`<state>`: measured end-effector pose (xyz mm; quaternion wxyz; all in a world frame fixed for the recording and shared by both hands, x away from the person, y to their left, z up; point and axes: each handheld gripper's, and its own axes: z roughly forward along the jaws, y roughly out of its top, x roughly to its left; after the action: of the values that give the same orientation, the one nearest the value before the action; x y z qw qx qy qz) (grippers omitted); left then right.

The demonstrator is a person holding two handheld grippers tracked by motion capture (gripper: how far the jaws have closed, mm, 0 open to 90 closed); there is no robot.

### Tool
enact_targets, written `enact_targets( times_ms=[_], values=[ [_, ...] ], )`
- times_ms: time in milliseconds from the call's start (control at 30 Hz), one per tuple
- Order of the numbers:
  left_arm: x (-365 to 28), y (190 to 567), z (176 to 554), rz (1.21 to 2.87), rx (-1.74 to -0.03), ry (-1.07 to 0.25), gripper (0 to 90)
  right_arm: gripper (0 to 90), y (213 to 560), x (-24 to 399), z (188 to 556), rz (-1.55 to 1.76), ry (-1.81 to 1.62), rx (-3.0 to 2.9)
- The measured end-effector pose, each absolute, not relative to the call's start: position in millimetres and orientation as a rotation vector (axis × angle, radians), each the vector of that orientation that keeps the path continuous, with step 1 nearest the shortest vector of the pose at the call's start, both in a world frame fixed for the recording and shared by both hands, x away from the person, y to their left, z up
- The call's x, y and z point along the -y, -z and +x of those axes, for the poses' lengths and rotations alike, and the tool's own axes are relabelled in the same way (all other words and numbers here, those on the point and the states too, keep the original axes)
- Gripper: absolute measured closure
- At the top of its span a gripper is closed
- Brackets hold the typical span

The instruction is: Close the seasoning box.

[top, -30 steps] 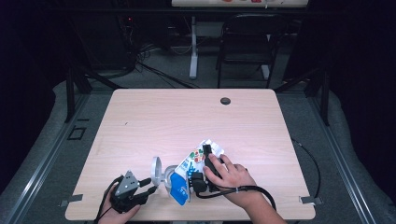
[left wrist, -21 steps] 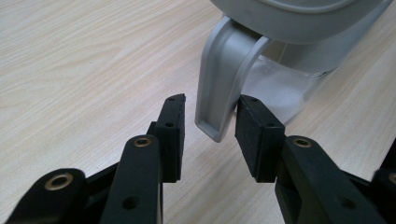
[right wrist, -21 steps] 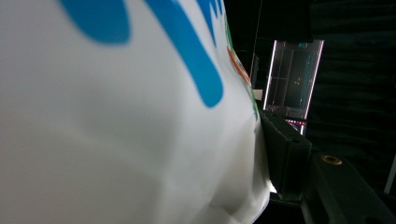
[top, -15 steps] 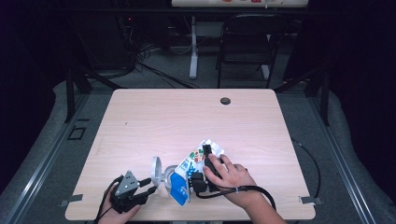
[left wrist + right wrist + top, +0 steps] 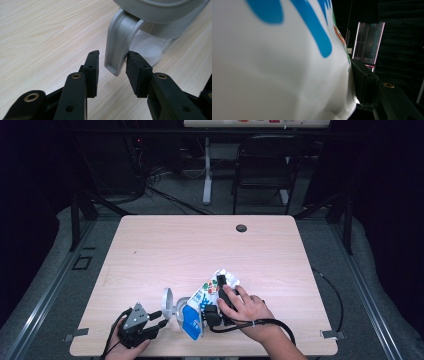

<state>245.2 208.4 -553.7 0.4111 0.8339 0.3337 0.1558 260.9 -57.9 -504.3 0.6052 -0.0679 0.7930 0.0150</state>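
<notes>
Right hand-held gripper is clamped on a white bag printed with blue and coloured shapes, holding it tilted over the near middle of the table; in the right gripper view the bag's white skin with blue marks presses against the one black pad that is visible, and the other jaw is hidden behind the bag. A hand wraps that gripper from above, with its black cable looping toward the table's near edge. Left hand-held gripper sits near the table's front left, low over the wood, its jaws apart. In the left gripper view, its two pads stand on either side of the grey handle of a pitcher, close to it; whether either pad touches the handle I cannot tell. The pitcher has a clear body and a grey lid, which stands open and upright on the side toward the left gripper. The pitcher sits just beside the bag's lower blue end, between the two grippers, on the pale wooden table.
</notes>
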Motion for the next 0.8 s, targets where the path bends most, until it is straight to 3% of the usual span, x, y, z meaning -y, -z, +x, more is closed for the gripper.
enact_targets(
  times_ms=[800],
  values=[
    [-208.1, 553.7, 245.2, 2.1, -0.84, -0.393, 63.7, 52.1, 503.2, 57.3, 260.3, -0.177, -0.023, -1.828]
  ],
)
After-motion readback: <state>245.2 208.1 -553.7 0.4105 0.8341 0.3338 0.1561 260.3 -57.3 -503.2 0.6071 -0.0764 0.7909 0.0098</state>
